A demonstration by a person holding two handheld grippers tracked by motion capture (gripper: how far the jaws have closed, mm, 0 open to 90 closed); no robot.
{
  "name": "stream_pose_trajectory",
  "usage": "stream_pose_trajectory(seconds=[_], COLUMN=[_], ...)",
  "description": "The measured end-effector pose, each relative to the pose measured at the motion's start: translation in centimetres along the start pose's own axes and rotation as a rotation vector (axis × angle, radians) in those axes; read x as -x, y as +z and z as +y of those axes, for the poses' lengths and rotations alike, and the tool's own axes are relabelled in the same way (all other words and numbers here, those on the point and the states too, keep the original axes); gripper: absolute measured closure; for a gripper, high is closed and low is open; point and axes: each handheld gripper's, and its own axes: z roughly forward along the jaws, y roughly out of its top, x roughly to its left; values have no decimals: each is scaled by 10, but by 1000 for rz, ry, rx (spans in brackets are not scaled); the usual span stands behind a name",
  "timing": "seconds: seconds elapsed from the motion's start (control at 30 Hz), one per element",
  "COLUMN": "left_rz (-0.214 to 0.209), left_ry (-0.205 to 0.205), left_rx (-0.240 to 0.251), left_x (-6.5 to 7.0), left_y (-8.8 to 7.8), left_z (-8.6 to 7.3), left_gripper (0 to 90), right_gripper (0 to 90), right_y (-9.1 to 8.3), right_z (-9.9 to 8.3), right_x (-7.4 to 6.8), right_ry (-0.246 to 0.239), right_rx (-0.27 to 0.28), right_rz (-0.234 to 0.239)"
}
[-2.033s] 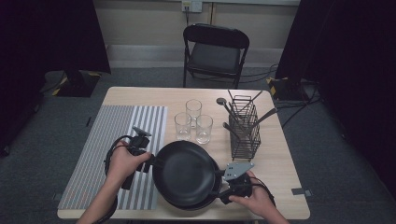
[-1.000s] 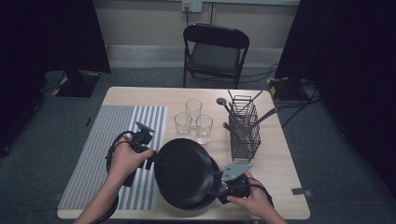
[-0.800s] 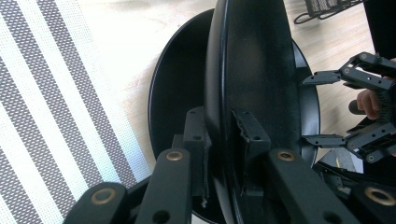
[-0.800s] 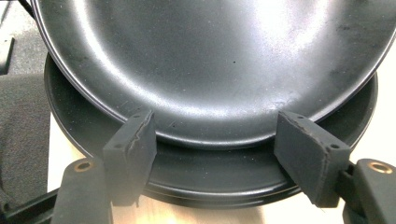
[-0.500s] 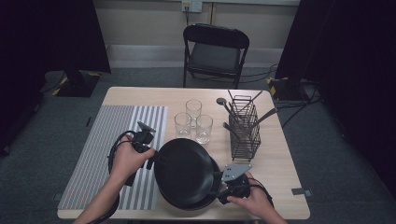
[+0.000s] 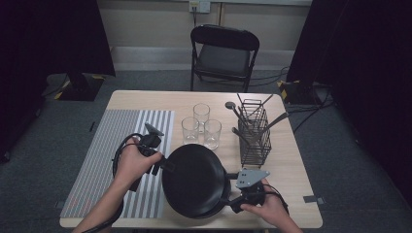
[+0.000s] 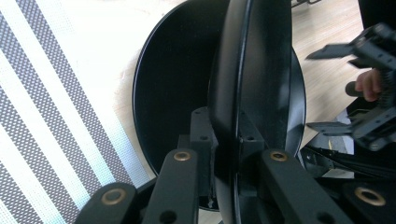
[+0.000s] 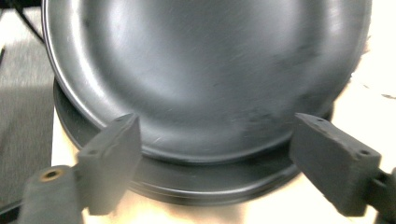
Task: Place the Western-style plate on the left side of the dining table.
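The left tool is gripping the rim of the upper black plate, its jaws clamped on the edge after just closing further; in the left gripper view the upper black plate is standing on edge between the pads. This plate is tilting up over a lower black plate that is lying flat on the table near its front edge, right of the striped mat. The right tool is sitting at the plates' right side with its jaws released, having just been opening wide; in the right gripper view its pads are standing apart, clear of both rims. Three glasses and a wire rack are standing behind the plates.
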Motion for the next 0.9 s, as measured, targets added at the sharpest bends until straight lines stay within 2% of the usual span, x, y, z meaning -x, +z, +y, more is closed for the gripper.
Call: stream_pose_trajectory(seconds=[0.03, 0.1, 0.17, 0.27, 0.47, 0.57, 0.67, 0.8, 0.9], left_rz=[6, 15, 28, 39, 65, 74, 102, 121, 115], left_ry=[20, 26, 21, 14, 35, 12, 20, 19, 10], left_rx=[-6, -25, -32, -52, -64, -65, -75, -65, -61], left_x=[1, 3, 7, 11, 16, 17, 18, 21, 20], left_y=[-1, -3, -6, -9, -12, -14, -19, -25, -31], left_z=[3, 6, 9, 14, 23, 26, 31, 36, 40], left_gripper=[817, 817, 814, 811, 807, 807, 805, 804, 804], right_gripper=[148, 145, 145, 145, 145, 145, 145, 145, 145], right_y=[-4, -12, -17, -23, -29, -30, -29, -30, -30], right_z=[0, -3, -6, -13, -20, -23, -25, -28, -31], right_x=[2, 6, 9, 12, 17, 19, 20, 22, 24], right_ry=[14, 32, 45, 53, 53, 63, 58, 66, 62], right_rx=[19, 49, 55, 41, 26, 21, 13, -6, -18], right_rz=[-3, -9, -13, -22, -24, -19, -4, 2, 2])
